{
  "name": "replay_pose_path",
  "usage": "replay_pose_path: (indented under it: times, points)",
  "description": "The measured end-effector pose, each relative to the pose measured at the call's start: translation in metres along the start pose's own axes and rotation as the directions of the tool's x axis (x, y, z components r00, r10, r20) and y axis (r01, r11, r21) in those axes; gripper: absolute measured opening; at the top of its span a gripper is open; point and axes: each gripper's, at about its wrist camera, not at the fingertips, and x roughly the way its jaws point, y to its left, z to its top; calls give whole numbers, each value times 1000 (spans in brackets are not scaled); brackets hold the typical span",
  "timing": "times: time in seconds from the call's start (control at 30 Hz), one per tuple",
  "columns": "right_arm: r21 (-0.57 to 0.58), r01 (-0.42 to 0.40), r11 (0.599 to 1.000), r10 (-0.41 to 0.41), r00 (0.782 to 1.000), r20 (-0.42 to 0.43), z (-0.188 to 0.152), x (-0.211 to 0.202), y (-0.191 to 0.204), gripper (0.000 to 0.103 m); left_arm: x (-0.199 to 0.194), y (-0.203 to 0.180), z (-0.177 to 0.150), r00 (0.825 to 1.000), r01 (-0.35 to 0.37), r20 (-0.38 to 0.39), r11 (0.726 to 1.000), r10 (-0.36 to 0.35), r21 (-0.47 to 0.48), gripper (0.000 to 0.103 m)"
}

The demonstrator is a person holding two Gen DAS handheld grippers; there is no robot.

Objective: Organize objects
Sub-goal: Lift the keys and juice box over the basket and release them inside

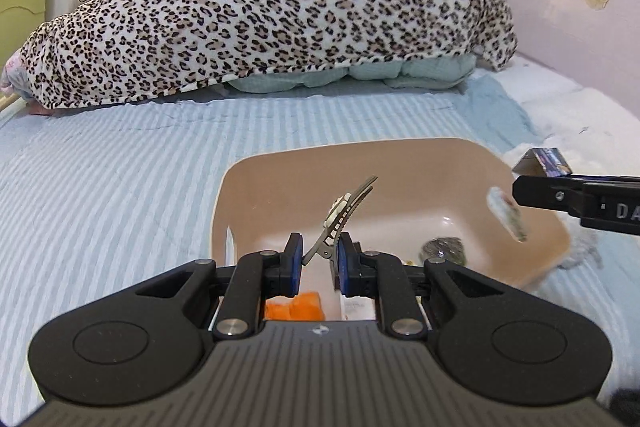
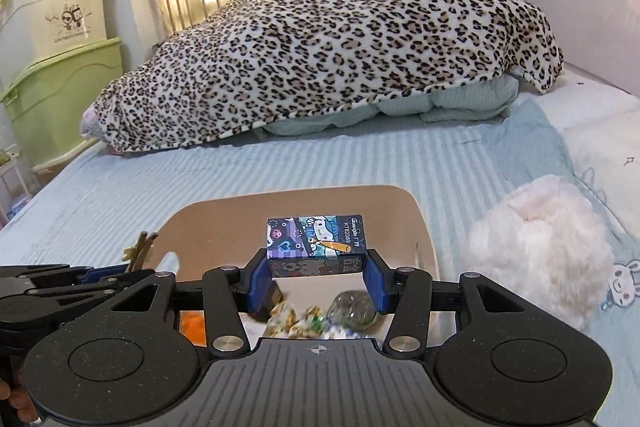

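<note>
A tan plastic bin [image 1: 532, 227] [image 2: 224, 223] sits on the striped bed sheet. My left gripper [image 1: 317, 255] is shut on a grey metal hair clip [image 1: 340, 217] and holds it over the bin. My right gripper [image 2: 318, 281] is shut on a small cartoon-printed box [image 2: 316, 241], also over the bin; box and gripper show at the right of the left wrist view [image 1: 542, 163]. Inside the bin lie an orange item [image 1: 296, 307], wrapped candies [image 2: 298, 323] and a dark shiny lump [image 2: 354, 311]. A blurred wrapped item [image 1: 506, 213] shows in mid-air above the bin's right rim.
A leopard-print blanket [image 1: 260, 15] covers bedding at the bed's far end, before metal bars. A white fluffy toy [image 2: 536, 247] lies right of the bin. Green and cream storage boxes [image 2: 60, 95] stand left of the bed. A lilac wall panel [image 1: 560, 7] runs along the right.
</note>
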Motion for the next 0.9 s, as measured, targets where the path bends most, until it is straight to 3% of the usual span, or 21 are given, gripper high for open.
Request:
replay_pose_path:
  times: [0.13,0.37,0.57,0.6,0.67,0.7,0.9]
  points:
    - [39,6,999,-4,999,-39,2,28,-10,46,32,-1,8,998,-23,-56,1000,23,10,19]
    - [-12,56,998,-57,990,-127,-9,66,-12,46,77,-3,4,981,-62,-181,997,68,40,19]
    - [-84,77,993,-91,982,-165,-15,74,-6,47,91,-5,-5,966,-68,-248,997,75,35,21]
    - [-86,78,993,-91,982,-164,-16,73,-6,52,89,-4,-5,967,-67,-244,997,71,24,22]
    - [-88,78,993,-91,983,-157,-15,69,-5,58,85,-1,-3,967,-56,-248,998,54,0,40]
    - [-86,77,993,-90,984,-156,-15,67,-5,63,82,0,-2,968,-56,-245,998,52,-11,62]
    - [-67,73,995,-81,989,-126,-9,40,-1,86,52,-5,6,982,-34,-185,999,32,-8,84]
